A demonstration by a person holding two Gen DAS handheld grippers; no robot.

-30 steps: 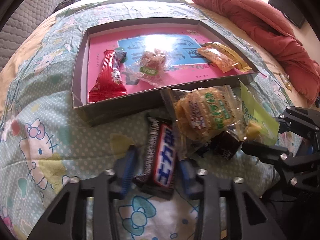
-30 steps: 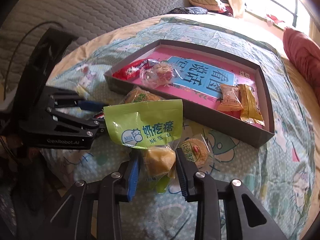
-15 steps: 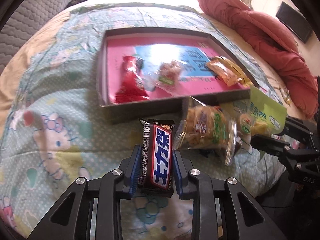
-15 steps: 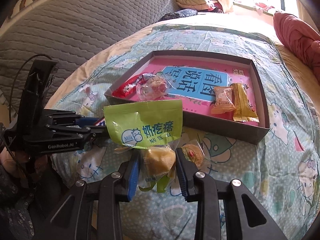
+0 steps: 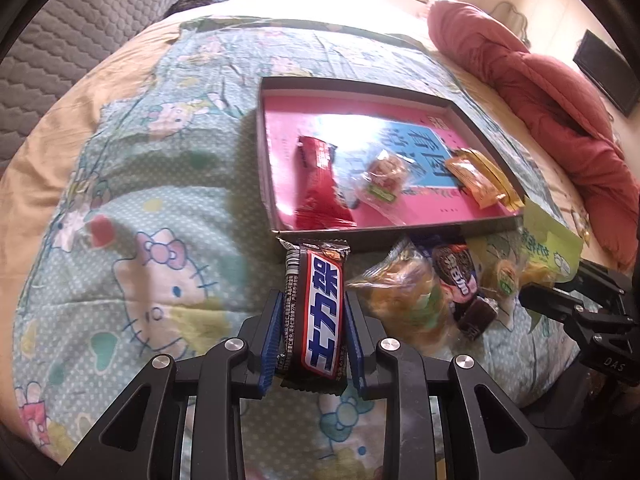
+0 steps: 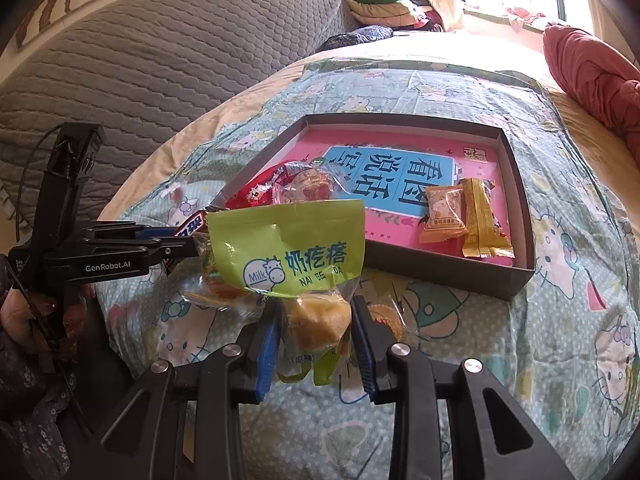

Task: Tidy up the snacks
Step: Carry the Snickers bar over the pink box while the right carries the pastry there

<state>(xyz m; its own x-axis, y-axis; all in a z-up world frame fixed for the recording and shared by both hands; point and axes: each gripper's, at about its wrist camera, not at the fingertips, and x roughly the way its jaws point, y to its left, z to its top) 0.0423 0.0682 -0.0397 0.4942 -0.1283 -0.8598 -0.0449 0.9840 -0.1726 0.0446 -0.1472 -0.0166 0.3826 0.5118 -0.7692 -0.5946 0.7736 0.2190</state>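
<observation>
Here both grippers hold snacks over the bed, just short of the tray (image 5: pixel 400 236).
Left gripper (image 5: pixel 311 332) pinches chocolate bar (image 5: pixel 322 312); right gripper (image 6: pixel 316 334) pinches green bag (image 6: pixel 292 248).

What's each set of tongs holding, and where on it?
Left tongs: chocolate bar, pinched across its lower half. Right tongs: green milk-snack bag, gripped at its clear lower part.

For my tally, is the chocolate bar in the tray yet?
Not yet: chocolate bar sits clamped in the left gripper, short of the tray.
</observation>
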